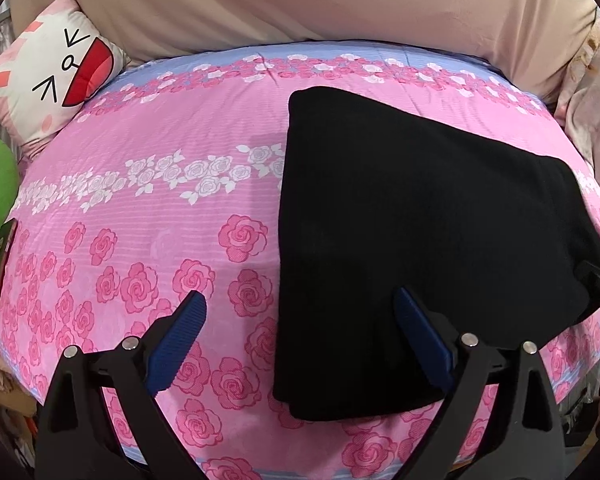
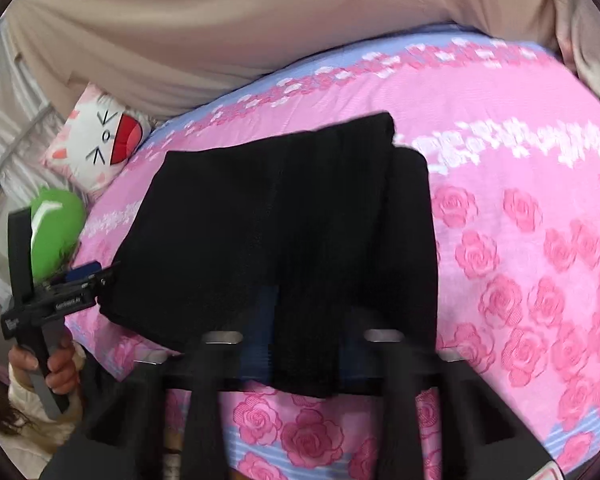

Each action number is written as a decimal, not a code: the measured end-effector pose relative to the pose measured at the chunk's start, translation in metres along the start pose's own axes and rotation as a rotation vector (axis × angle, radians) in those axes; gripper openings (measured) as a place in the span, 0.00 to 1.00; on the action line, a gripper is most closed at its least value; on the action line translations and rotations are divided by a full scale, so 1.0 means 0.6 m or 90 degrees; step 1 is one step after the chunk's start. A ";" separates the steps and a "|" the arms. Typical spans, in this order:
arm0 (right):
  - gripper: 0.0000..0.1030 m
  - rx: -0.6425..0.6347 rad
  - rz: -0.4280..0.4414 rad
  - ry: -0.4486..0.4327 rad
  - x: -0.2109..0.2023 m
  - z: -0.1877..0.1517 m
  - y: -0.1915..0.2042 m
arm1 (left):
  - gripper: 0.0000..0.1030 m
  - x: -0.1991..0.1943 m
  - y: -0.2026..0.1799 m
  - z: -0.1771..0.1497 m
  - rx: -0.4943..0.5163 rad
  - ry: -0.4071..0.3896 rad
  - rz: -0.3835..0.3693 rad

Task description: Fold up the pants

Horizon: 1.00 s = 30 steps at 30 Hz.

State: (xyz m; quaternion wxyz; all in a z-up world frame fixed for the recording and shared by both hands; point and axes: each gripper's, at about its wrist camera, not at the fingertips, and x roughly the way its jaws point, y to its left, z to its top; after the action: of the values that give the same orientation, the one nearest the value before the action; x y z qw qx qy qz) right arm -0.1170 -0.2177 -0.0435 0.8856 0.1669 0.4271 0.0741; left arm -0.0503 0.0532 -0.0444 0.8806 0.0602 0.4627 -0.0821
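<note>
Bed (image 1: pixel 140 208): pink rose-print sheet, beige cover at the far side.
Pants (image 1: pixel 420 240): black, folded, lying flat on the sheet near the front edge.
Pillow (image 1: pixel 48 84): cat face, far left corner.
Left gripper (image 1: pixel 300 320): jaws wide apart, empty, straddling the pants' left edge.
Right gripper (image 2: pixel 300 344): blurred; jaws nearly closed, a fold of the pants between them.
</note>
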 end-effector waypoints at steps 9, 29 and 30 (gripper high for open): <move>0.26 0.024 -0.002 -0.010 -0.003 -0.016 -0.025 | 0.95 0.005 -0.002 -0.006 -0.003 0.001 0.002; 0.19 -0.087 -0.108 -0.011 0.092 0.179 0.015 | 0.96 0.011 0.000 0.000 -0.002 0.005 0.011; 0.18 -0.069 -0.141 0.024 0.124 0.182 -0.013 | 0.96 0.012 0.001 0.001 -0.004 0.005 0.009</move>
State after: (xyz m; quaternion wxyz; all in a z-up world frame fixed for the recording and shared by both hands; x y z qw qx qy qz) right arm 0.0147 -0.2299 -0.0371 0.8878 0.0687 0.4551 0.0018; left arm -0.0457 0.0531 -0.0500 0.8795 0.0608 0.4661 -0.0742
